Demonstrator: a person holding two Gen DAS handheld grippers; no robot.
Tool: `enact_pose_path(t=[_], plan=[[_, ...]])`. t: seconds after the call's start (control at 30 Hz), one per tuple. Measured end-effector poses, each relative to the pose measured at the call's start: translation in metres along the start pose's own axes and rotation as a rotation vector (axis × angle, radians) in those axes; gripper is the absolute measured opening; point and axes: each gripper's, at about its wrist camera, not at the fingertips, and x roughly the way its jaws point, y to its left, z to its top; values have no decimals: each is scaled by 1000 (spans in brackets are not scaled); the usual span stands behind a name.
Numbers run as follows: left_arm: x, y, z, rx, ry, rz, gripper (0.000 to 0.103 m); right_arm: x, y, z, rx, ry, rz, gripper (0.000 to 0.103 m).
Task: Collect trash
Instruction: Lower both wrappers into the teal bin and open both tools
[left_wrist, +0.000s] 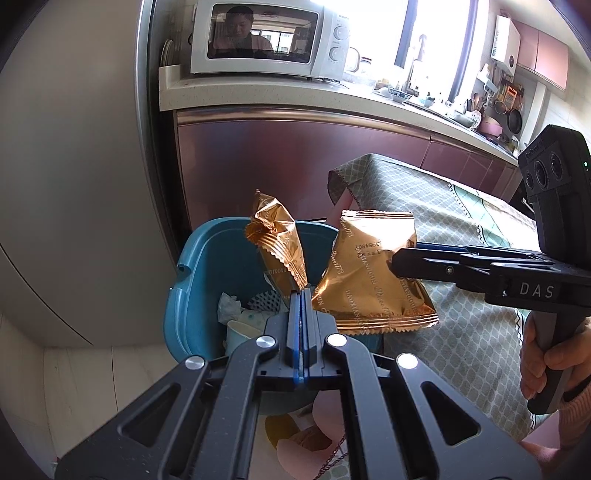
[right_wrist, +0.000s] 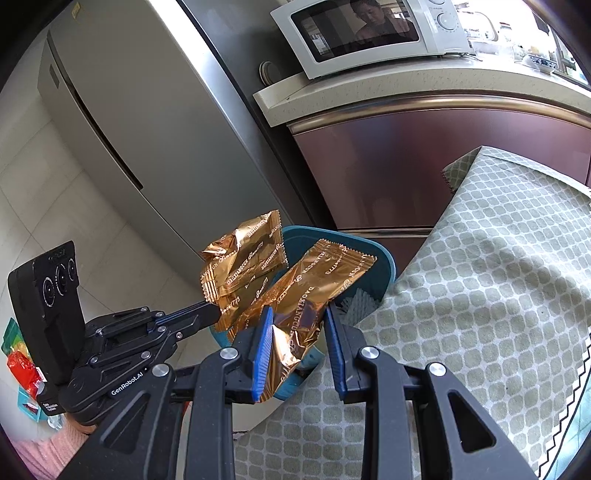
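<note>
Standing tallest at the left is one grey steel refrigerator (right_wrist: 122, 122), beside one maroon-fronted kitchen counter (left_wrist: 295, 147) that carries one white microwave oven (left_wrist: 266, 40). One table draped in a grey-green lattice-patterned cloth (right_wrist: 487, 280) fills the right side, and one teal plastic waste bin (left_wrist: 207, 266) sits just beside its near corner, already holding crumpled white paper and a paper cup (left_wrist: 240, 332). Two gold foil snack wrappers are held over the bin, one per gripper. The left gripper (left_wrist: 302, 295) has its blue-lined fingers (left_wrist: 295, 314) pressed fully together on the bottom edge of the crumpled gold wrapper (left_wrist: 277, 240), which stands upright above the fingertips and over the bin's opening. The right gripper (right_wrist: 299, 332) has its fingers partly apart, clamping the flatter gold wrapper (right_wrist: 314, 280) between both blue pads; that packet juts forward past the fingertips, above the bin's rim next to the table edge. The two wrappers hang near each other.
</note>
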Motion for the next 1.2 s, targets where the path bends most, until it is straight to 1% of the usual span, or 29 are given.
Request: enact_pose_path(t=[0.67,1.2], plan=[[22,7,0,-12,36,12,1,46,13,5,-37,66,-35,26],[46,9,-7,-23,88,8,1,64,18,11,-40,108,-61,27]])
